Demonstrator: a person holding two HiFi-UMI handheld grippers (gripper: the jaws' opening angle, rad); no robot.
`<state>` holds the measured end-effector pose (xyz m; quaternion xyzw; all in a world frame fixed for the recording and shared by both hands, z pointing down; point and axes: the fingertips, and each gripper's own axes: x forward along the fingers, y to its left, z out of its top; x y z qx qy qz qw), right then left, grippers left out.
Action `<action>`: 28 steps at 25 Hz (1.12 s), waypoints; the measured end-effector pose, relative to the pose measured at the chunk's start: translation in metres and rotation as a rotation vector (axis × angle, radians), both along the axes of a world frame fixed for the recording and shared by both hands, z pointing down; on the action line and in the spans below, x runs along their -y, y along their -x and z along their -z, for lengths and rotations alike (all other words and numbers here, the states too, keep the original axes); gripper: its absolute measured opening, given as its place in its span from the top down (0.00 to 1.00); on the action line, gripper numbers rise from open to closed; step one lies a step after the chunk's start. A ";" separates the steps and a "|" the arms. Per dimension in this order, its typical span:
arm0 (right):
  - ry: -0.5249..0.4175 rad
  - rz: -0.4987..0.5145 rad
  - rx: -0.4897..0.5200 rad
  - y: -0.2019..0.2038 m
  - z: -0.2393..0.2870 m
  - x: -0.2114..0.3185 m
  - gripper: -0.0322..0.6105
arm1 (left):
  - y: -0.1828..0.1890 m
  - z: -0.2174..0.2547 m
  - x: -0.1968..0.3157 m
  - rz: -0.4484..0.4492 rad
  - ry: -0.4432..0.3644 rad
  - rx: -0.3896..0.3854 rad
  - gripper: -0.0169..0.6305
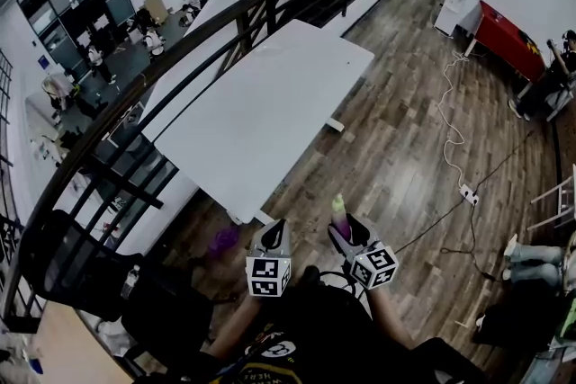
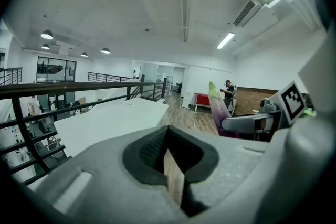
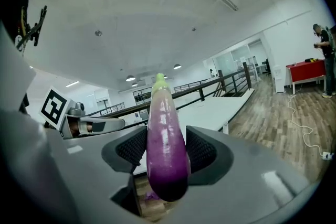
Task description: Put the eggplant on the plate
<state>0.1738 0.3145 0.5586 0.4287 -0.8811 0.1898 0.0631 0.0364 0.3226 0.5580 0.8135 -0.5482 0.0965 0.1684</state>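
Note:
A purple eggplant (image 1: 338, 213) with a pale green tip stands upright between the jaws of my right gripper (image 1: 342, 231), which is shut on it. In the right gripper view the eggplant (image 3: 166, 144) fills the gap between the black pads (image 3: 202, 150). The left gripper view shows the eggplant (image 2: 220, 110) to the right. My left gripper (image 1: 275, 235) hangs just left of the right one, its jaws closed with nothing between them (image 2: 171, 166). A small purple thing (image 1: 223, 239) lies low beyond the left gripper; I cannot tell whether it is the plate.
A long white table (image 1: 270, 94) stretches ahead beside a dark railing (image 1: 180, 40). A black chair (image 1: 72, 270) stands at the near left. On the wood floor lie a white cable and power strip (image 1: 466, 192). A red table (image 1: 504, 36) is at the far right.

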 end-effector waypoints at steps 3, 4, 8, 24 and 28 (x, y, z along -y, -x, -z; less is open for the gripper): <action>0.015 0.017 0.009 -0.005 -0.004 0.004 0.58 | -0.009 0.000 0.006 0.000 -0.001 0.002 0.97; 0.013 0.015 0.007 -0.009 -0.004 0.005 0.58 | -0.012 0.000 0.007 -0.002 -0.001 0.004 0.97; 0.014 -0.004 0.004 -0.033 -0.009 0.011 0.58 | -0.033 -0.001 0.015 -0.015 -0.007 0.016 0.97; 0.110 0.045 0.024 -0.057 -0.044 0.107 0.59 | -0.072 -0.025 0.109 -0.060 0.050 0.037 0.97; 0.097 0.082 0.007 -0.033 -0.037 0.172 0.59 | -0.053 -0.022 0.170 -0.040 0.053 0.025 0.97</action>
